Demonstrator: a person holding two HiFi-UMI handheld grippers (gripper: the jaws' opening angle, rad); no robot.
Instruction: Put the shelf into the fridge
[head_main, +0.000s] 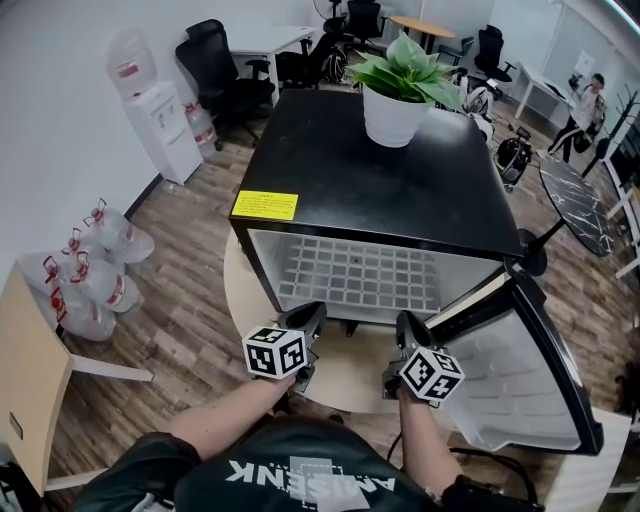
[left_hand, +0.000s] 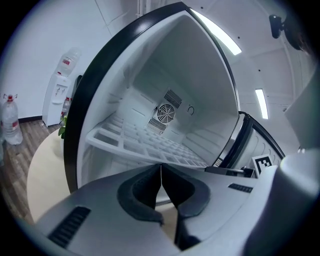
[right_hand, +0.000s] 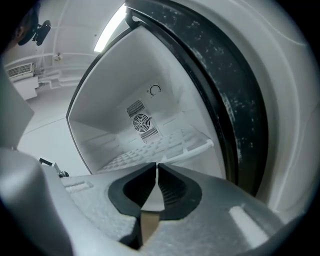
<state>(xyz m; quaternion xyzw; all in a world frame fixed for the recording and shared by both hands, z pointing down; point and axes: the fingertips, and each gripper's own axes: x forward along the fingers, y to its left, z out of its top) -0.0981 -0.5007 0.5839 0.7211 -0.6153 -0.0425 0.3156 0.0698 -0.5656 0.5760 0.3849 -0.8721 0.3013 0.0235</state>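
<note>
Status: the shelf (head_main: 360, 275) lies level inside the fridge (head_main: 300, 170), spanning wall to wall. I judge the insertion step complete. My left claw (head_main: 312, 318) and right claw (head_main: 408, 328) are both closed with nothing between the pads, and they hover just in front of the opening, above the tabletop (head_main: 350, 375). Remaining: none for the shelf — the door (head_main: 530, 390) stands open.

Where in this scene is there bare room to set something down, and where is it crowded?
Free: the fridge top between the yellow sticker and the potted plant; the white shelf inside the fridge, which carries nothing. Crowded: the table strip before the opening, where the left gripper and right gripper sit beside the open door.
</note>
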